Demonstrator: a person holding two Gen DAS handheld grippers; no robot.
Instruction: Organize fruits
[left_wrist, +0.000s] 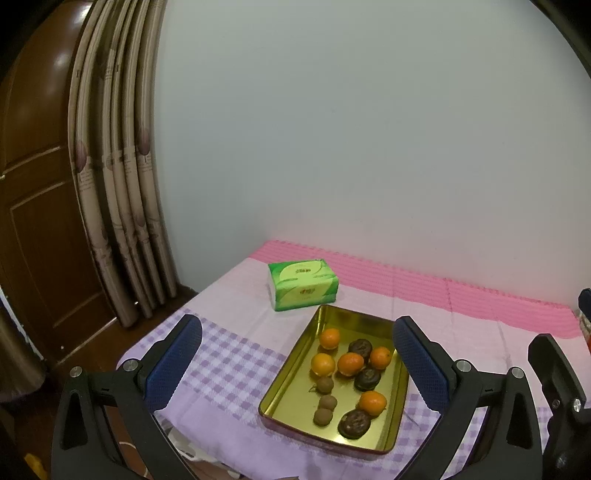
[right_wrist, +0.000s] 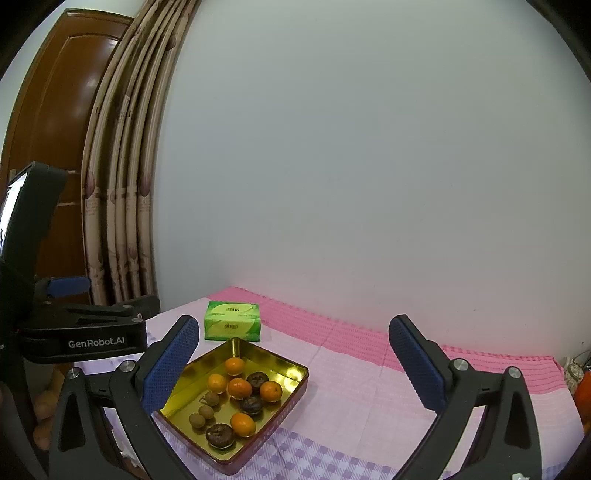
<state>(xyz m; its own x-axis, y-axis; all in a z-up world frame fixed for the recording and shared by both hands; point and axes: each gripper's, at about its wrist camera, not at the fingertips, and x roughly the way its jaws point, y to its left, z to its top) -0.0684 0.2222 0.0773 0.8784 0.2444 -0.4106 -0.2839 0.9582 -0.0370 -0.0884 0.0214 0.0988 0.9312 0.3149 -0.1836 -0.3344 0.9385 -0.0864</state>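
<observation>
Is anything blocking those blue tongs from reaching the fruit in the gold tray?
Nothing visible does. Both tongs, left and right, hang open above the gold tray, which has no lid. The oranges and other fruits lie exposed, and the green tissue pack sits behind the tray, out of the way.

Bare tablecloth (right_wrist: 369, 398) lies right of the tray (right_wrist: 291, 400) — only the tissue pack (right_wrist: 232, 320) stands just behind it.

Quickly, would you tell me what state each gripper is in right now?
Left gripper: open, holding nothing, above the gold tray.
Right gripper: open, holding nothing.
</observation>
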